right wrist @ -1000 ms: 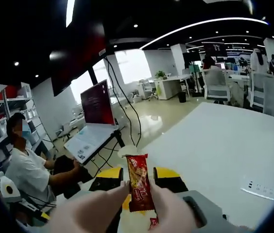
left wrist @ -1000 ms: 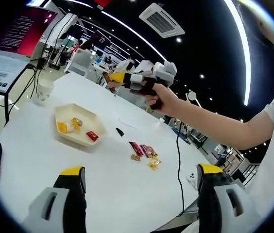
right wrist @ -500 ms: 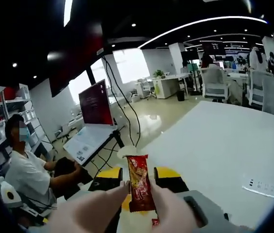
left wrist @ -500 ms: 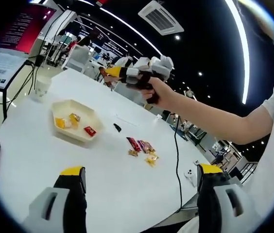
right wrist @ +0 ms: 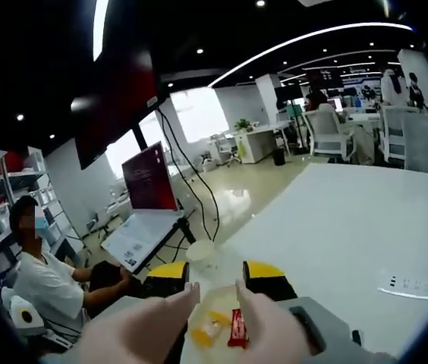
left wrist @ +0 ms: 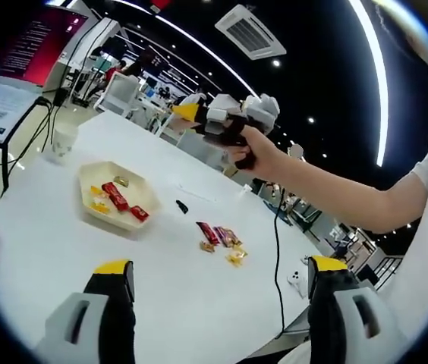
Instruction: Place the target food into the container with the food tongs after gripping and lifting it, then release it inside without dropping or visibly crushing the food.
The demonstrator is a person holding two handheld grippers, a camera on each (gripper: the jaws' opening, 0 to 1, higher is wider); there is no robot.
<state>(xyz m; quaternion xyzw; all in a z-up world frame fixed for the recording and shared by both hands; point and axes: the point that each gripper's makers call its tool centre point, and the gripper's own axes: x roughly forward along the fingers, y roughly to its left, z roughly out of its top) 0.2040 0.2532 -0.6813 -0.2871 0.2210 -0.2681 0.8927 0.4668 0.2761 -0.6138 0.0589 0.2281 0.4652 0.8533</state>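
Note:
A cream tray point(left wrist: 144, 199) sits on the white table point(left wrist: 55, 227). It holds a red snack bar point(left wrist: 114, 196), a smaller red pack and yellow candies. My right gripper point(left wrist: 191, 114) hangs above and beyond the tray, held in a hand. In the right gripper view its beige tongs point(right wrist: 172, 307) stand apart, and my right gripper point(right wrist: 214, 292) is open. Below the gap lie the red snack bar point(right wrist: 236, 326) and a yellow candy point(right wrist: 215, 318). My left gripper point(left wrist: 220, 265) is open, low over the near table.
Loose snack packs point(left wrist: 221, 236) lie right of the tray, a small black object point(left wrist: 181, 205) between them. A paper cup point(left wrist: 64, 140) stands at the far left. A cable point(left wrist: 278, 250) and white device point(left wrist: 296, 280) are near the table's right edge. A seated person point(right wrist: 39, 273) is beyond the table.
The right gripper's tongs have spread and let go of the red snack bar, which now lies in the tray. The left gripper stays open.

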